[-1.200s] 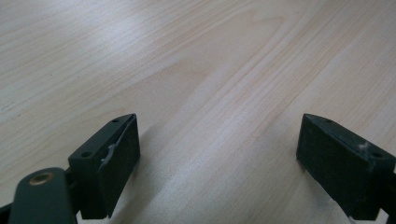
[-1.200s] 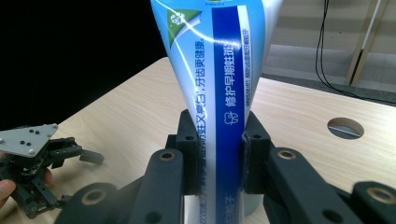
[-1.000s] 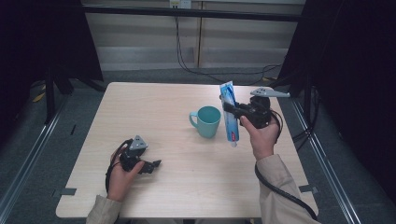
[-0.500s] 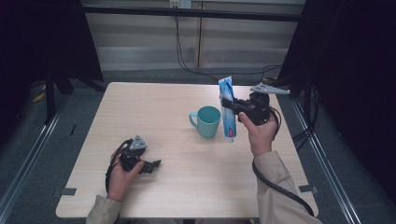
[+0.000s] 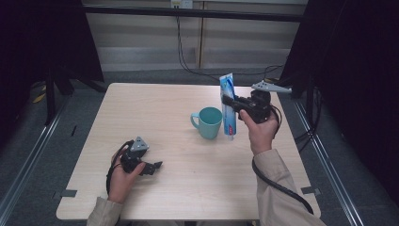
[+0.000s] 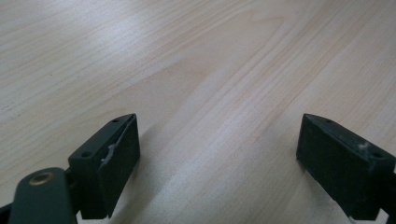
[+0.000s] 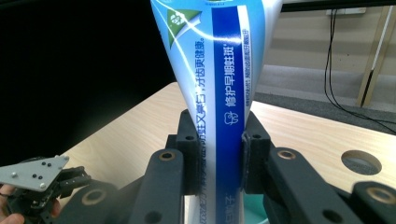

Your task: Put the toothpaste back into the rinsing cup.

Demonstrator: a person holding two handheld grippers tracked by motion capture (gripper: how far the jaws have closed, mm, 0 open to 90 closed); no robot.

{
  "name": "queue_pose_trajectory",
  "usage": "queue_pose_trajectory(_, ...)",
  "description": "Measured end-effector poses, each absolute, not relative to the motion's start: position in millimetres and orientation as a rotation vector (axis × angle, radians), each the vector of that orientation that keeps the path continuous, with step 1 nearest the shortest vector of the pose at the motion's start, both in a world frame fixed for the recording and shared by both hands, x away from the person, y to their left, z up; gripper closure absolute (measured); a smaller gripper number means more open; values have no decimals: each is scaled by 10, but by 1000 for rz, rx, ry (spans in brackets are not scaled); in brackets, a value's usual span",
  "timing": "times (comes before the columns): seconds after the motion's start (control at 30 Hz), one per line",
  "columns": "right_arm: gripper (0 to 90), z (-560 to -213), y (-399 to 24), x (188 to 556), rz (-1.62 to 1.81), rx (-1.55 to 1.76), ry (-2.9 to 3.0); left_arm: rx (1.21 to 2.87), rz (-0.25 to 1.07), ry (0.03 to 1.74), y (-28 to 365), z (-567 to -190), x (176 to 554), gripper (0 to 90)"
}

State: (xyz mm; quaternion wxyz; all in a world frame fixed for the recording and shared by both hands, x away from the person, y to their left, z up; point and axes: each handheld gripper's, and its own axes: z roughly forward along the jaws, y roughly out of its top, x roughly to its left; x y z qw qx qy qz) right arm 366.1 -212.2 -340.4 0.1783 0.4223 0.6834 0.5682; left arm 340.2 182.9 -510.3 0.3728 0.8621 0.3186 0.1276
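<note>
A blue and white toothpaste tube [image 5: 228,104] stands upright in the air just right of a teal mug [image 5: 207,122] on the wooden table [image 5: 155,108]. My right gripper [image 5: 230,102] is shut on the tube about halfway up. Its two black pads squeeze the tube [image 7: 223,88] from both sides in the right gripper view, where the mug's rim [image 7: 252,215] peeks out below. The left gripper [image 5: 155,166] rests open on the table near the front left, held by a hand. Its fingers [image 6: 107,163] stand wide apart over bare wood.
A round hole [image 7: 361,162] is cut in the tabletop near its right side. Black curtains and cables hang behind the table. A cable [image 5: 277,186] trails from my right gripper along the sleeve.
The right gripper has carried the tube slightly left and down, closer to the mug. The left gripper has stayed put.
</note>
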Motion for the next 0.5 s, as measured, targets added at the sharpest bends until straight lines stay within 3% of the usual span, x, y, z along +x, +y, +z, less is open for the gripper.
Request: queue_pose_trajectory(0.5,743,-3307,-2080,3735,1648,1179,1899,2213,329,814,1831,-5102,3403,133)
